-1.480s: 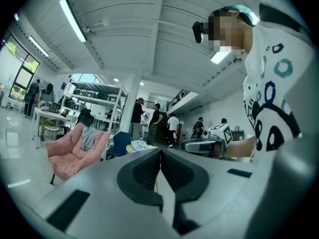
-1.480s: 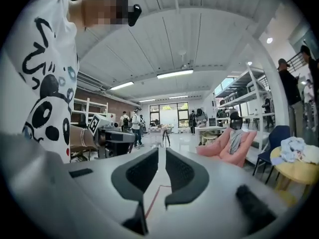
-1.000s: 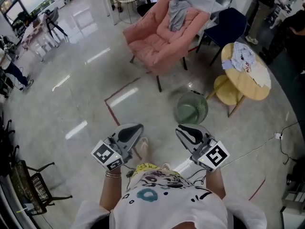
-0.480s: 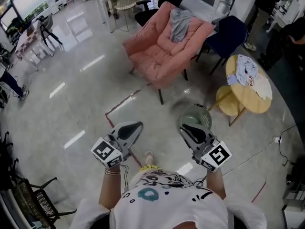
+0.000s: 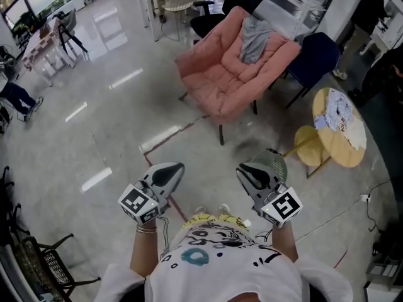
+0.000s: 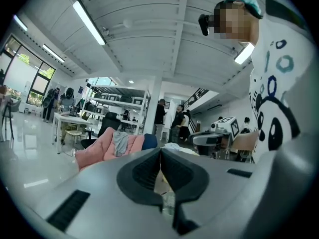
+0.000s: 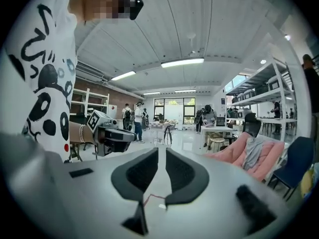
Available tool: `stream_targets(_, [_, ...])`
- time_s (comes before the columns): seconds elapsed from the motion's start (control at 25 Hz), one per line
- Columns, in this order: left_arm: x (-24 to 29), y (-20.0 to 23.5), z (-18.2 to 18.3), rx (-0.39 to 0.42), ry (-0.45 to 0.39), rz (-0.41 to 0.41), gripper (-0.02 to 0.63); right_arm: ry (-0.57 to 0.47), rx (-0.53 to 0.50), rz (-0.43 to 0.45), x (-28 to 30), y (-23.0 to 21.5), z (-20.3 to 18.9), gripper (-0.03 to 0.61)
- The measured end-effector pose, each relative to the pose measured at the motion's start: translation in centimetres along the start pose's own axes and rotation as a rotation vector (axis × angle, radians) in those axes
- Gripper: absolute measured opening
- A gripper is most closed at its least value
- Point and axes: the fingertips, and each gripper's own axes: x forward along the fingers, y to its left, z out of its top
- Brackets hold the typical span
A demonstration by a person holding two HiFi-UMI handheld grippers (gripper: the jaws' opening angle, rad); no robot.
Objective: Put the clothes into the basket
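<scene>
- Jaws of our left gripper are pressing together with nothing between them; we are holding it low in front of the body, well apart from any cloth.
- We are seeing a grey garment hanging over the back of the pink armchair. We are judging it as light, soft and limp, so it will be sagging and trailing when lifted. We are thinking the best hold is a pinch on a bunched fold near its upper part, on the chair back.
- Our right gripper is also keeping its jaws closed and empty. The green basket is standing on the floor just behind it, partly covered by it.
- More patterned clothes are lying on the yellow table at the right. We are judging them as equally soft and easy to slip, so a deep pinch in the middle of the heap is looking safer.
- Compared with one second ago, the armchair and the table are sitting further right in the head view. The basket, which was fully visible above the right gripper, is now half hidden by it. Both grippers are staying shut as before.
</scene>
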Motion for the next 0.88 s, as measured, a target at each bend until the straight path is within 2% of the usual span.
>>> stream_targets(0.16, [-0.1,3.0,0.4,-0.018,-0.015,0.041,0.015,-0.023,0.033,-0.015,3.0,-3.3,0.5,0.032])
stream_targets(0.44, [0.8,9.0,0.3,-0.026,0.008,0.132,0.015,-0.079,0.003,0.063,10.3,-9.5,2.5,0.032])
stream_targets(0.64, [3.4,15.0,4.9,0.025,-0.046,0.198,0.015,-0.1,-0.027,0.137,15.4,-13.6,4.9,0.032])
stream_targets(0.88, [8.1,20.9,8.3,0.068,-0.06,0.2,0.015,-0.128,-0.052,0.144,19.6,-19.7,7.2,0.032])
